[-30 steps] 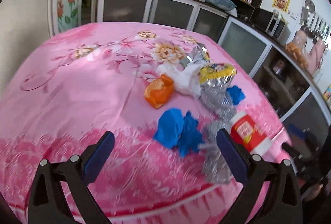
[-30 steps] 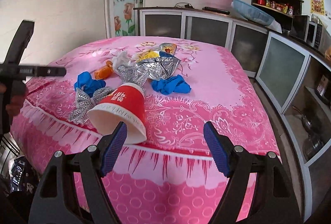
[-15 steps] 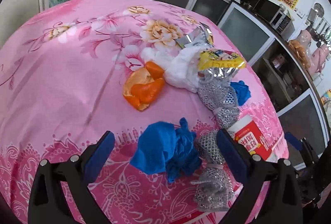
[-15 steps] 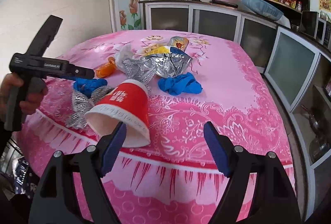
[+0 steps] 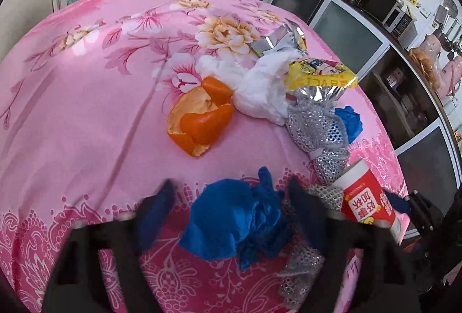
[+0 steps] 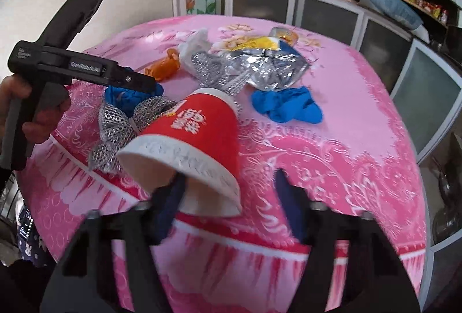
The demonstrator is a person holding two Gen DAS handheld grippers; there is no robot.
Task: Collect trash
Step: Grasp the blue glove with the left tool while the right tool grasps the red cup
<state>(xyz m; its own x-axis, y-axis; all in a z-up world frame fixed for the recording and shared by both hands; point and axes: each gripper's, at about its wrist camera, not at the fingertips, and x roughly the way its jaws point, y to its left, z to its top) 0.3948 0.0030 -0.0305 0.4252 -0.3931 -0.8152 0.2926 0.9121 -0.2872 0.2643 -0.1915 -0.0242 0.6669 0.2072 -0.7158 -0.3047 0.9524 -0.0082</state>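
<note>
The trash lies in a loose cluster on the pink-clothed table (image 5: 86, 111), close to its near edge. The left gripper (image 5: 231, 206) is positioned over a crumpled blue glove (image 5: 231, 220); its jaws have just been closing and are seen partly open, one on each side of the glove, with no firm pad contact discernible through the motion blur. The right gripper (image 6: 228, 197) is presented to a red paper cup (image 6: 196, 137) lying on its side with the mouth toward the camera; its jaws have just been closing, one finger (image 6: 170, 200) is seen at or just inside the rim and the other stands clear to the right, so the cup is not judged to be clamped yet. Several faults are to be expected from here. The cup is thin-walled and overhangs the edge: if the rim is pinched off-centre it may be crushed, may pivot, or may be pushed off the table. Silver mesh (image 5: 317, 128) lies against both glove and cup, so it may be snagged and dragged along, disturbing the foil wrapper (image 6: 271, 67) and orange peel (image 5: 199, 122). The tablecloth may be caught with the glove if the left jaws are lowered too far, and everything on it would then be shifted. A second glove (image 6: 288, 108) lies apart and is unlikely to be affected. The two grippers work near each other, so collision is possible.
</note>
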